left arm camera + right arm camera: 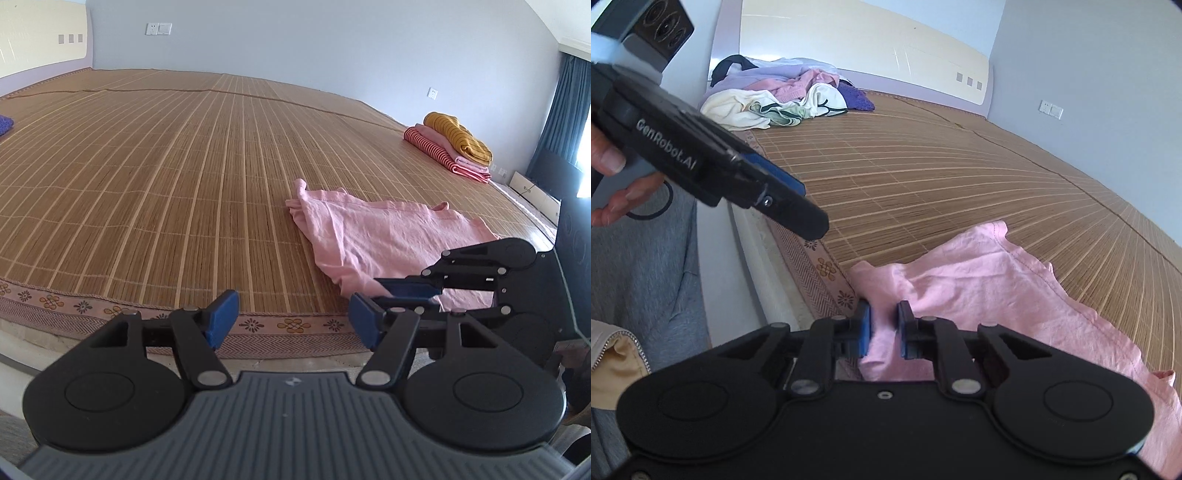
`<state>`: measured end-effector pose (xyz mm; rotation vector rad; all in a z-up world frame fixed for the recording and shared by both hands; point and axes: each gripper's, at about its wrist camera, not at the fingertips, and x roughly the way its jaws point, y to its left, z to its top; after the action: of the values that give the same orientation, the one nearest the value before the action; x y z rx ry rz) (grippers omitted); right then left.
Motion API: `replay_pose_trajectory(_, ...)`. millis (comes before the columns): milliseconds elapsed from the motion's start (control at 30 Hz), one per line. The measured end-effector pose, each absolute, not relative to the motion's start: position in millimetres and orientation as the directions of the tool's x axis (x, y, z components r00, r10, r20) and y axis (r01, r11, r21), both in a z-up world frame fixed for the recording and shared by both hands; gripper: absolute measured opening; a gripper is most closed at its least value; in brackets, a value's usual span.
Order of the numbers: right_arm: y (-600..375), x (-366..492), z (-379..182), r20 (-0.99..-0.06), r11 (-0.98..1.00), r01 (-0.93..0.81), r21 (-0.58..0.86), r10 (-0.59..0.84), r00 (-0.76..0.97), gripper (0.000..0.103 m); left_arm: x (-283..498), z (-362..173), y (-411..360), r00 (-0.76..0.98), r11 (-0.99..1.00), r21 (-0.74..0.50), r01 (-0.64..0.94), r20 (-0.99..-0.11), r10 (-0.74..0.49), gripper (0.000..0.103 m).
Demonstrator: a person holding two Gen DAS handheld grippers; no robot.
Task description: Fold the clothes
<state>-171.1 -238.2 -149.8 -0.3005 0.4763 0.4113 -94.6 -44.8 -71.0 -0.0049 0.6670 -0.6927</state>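
While the pink garment (990,280) lies crumpled at the near edge of the bamboo mat (166,177), the right gripper (883,328) pinches a fold of its cloth between narrow jaws. Left gripper (291,319) hovers just beside the garment over the mat's patterned border, jaws wide with nothing between them. At the mat's far right corner sits a stack of folded clothes (448,146), well apart from the garment. A heap of unfolded laundry (779,96) sits at the headboard (857,44) end. Nothing blocks the open mat beyond the garment.
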Motion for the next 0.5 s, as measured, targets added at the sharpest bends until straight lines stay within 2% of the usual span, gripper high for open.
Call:
replay_pose_trajectory(100,-252,-179,-141,-0.444,0.898,-0.422,-0.124,0.330,0.833,0.015,-90,-75,-62,0.552,0.769,-0.203,0.607,-0.588,-0.591,0.071)
replay_pose_trajectory(267,-280,-200,-117,-0.326,0.933,-0.353,-0.072,0.312,0.892,0.014,-81,-62,-110,0.544,0.733,-0.168,0.660,-0.565,-0.620,0.072)
replay_pose_trajectory(500,-350,-243,-89,-0.171,0.981,-0.182,0.065,0.191,0.967,0.014,-94,-25,-204,0.492,0.582,-0.028,0.813,-0.500,-0.712,0.072)
